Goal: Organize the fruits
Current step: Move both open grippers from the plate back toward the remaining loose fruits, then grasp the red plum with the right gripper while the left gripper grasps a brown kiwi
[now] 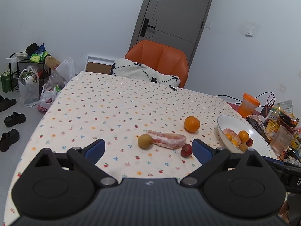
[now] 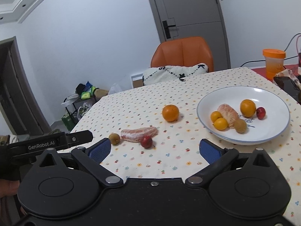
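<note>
Loose strawberry: lies just ahead of the spread, empty left gripper, beside its right finger, nearer than to the spread, empty right gripper.

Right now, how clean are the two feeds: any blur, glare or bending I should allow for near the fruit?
Left wrist: sharp, evenly lit; the table edge and door bow from fisheye; dark corners; soft shadow beside the orange. Right wrist: sharp too; the bowl shows only a mild sheen, no harsh glare; the strawberry casts a faint shadow; the ceiling line curves strongly.
</note>
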A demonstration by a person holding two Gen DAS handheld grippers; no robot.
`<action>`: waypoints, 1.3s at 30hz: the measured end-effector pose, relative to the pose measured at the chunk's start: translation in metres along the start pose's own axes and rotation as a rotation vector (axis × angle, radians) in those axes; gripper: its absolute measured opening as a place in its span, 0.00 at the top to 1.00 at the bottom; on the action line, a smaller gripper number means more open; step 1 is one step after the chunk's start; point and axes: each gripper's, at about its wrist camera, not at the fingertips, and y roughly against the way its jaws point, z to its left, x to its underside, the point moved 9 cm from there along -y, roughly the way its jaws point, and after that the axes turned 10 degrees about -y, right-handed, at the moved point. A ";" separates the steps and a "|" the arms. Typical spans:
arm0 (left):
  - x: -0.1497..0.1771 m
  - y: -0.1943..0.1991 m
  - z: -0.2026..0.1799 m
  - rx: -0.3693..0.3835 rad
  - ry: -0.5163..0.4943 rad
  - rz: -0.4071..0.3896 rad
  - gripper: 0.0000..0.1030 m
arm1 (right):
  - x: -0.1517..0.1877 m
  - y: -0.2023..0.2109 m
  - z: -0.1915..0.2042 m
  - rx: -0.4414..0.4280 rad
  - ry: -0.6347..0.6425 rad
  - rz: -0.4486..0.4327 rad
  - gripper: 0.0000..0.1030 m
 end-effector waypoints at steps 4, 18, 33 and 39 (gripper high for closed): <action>0.000 -0.002 0.005 0.004 0.010 -0.002 0.07 | 0.003 -0.009 0.004 -0.005 0.010 0.020 0.15; 0.007 -0.033 0.004 0.030 0.025 0.044 0.35 | 0.007 -0.040 0.002 -0.019 0.008 0.079 0.39; 0.006 -0.073 0.001 0.027 0.029 0.102 0.53 | 0.007 -0.081 -0.002 -0.051 -0.004 0.161 0.56; 0.008 -0.082 0.006 0.017 0.050 0.105 0.57 | 0.008 -0.098 -0.002 -0.053 0.003 0.187 0.56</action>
